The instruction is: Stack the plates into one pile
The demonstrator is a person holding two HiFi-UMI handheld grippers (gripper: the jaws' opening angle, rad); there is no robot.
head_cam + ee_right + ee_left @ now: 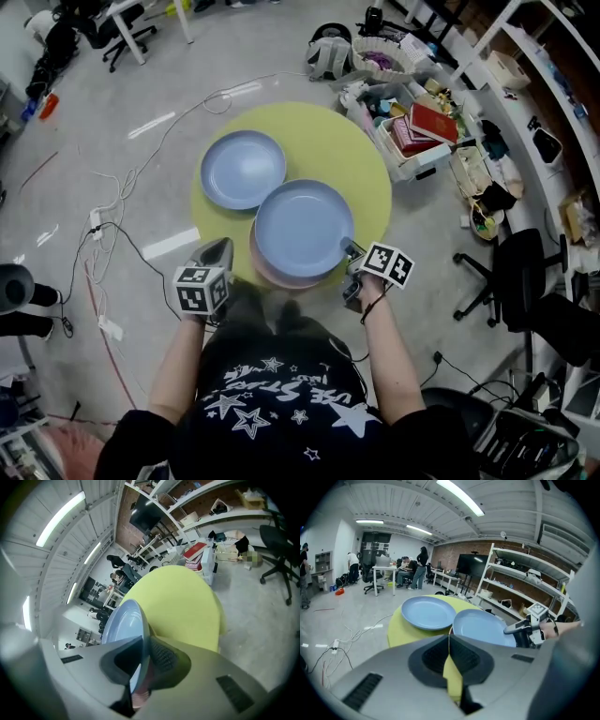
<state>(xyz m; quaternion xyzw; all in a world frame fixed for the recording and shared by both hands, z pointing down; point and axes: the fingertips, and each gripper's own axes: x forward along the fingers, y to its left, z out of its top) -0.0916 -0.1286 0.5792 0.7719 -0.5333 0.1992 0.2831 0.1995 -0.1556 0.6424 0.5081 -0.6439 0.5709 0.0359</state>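
Note:
On a round yellow-green table [352, 155] lie two blue plates. One blue plate [242, 169] sits alone at the far left. The nearer blue plate [303, 228] rests on a pink plate [267, 272], whose edge shows beneath it. My right gripper [349, 248] is at this plate's right rim. In the right gripper view the rim [133, 620] runs between the jaws of that gripper [143, 641], with a thin gap showing pink beside it. My left gripper [221, 247] hovers at the table's near left edge, shut and empty [449, 639].
White crates with books [417, 131] and baskets stand on the floor right of the table. An office chair [516, 272] is at the right. Cables and a power strip [98, 225] trail over the floor at the left. People stand at distant desks [410, 571].

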